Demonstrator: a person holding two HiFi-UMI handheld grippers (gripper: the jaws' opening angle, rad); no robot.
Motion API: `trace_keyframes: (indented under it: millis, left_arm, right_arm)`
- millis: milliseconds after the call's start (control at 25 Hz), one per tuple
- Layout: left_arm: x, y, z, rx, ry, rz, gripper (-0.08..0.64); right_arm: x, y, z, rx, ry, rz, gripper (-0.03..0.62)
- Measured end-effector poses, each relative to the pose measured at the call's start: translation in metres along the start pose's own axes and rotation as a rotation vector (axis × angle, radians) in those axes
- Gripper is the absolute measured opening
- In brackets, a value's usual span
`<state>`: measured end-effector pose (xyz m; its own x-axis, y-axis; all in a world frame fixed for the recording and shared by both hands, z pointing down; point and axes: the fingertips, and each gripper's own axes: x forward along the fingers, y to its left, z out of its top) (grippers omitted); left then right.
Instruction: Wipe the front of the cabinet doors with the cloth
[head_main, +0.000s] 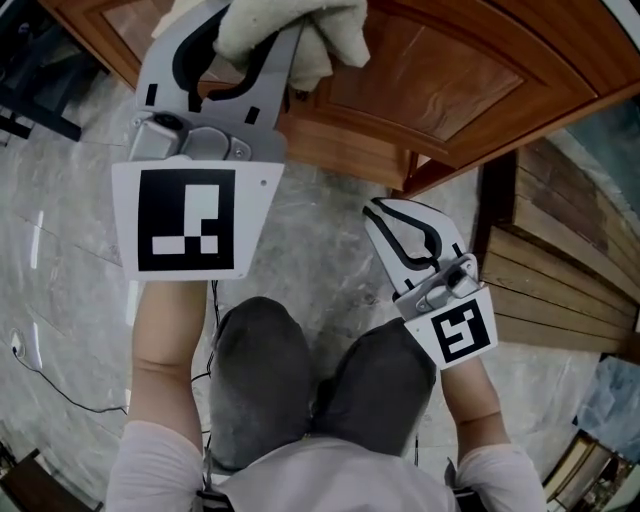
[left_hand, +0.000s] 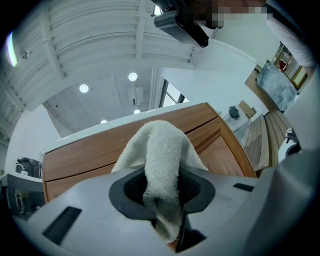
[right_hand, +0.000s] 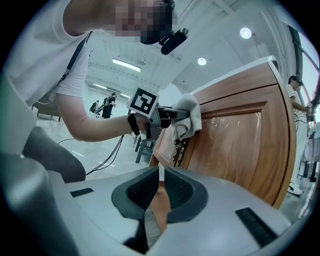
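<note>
Off-white cloth (head_main: 300, 30), reddish-brown cabinet door (head_main: 450, 80)

the cloth (head_main: 300, 35) and the cabinet door (head_main: 460, 80) run off the head view's top edge. the cloth buries the jaw tips of the left gripper (left_hand: 162, 190) and hides where it meets the door. in the right gripper view, dark objects (right_hand: 179, 150) hanging below the cloth and distant figures (right_hand: 106, 106) are too small to tell.

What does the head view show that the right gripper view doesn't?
Only the head view shows the person's right forearm and the wooden planks at the side. Only the right gripper view shows ceiling lights and people far behind. Both show the left gripper shut on the cloth, up at the wooden cabinet door.
</note>
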<state>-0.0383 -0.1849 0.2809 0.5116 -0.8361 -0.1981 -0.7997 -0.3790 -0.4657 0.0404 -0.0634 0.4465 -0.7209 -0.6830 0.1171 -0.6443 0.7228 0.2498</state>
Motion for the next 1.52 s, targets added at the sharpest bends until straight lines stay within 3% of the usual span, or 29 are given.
trace_keyframes:
  millis: [360, 840, 1520]
  left_arm:
    - [0.014, -0.011, 0.012, 0.051, -0.021, -0.014, 0.114]
    - [0.021, -0.03, 0.025, 0.05, -0.042, -0.041, 0.114]
    - [0.043, -0.098, 0.053, 0.103, -0.064, -0.105, 0.114]
  right_arm:
    - [0.003, 0.002, 0.0, 0.001, -0.008, -0.008, 0.057]
    - [-0.001, 0.003, 0.002, 0.0, -0.024, -0.011, 0.057]
    - [-0.034, -0.018, -0.016, 0.03, -0.041, -0.035, 0.057]
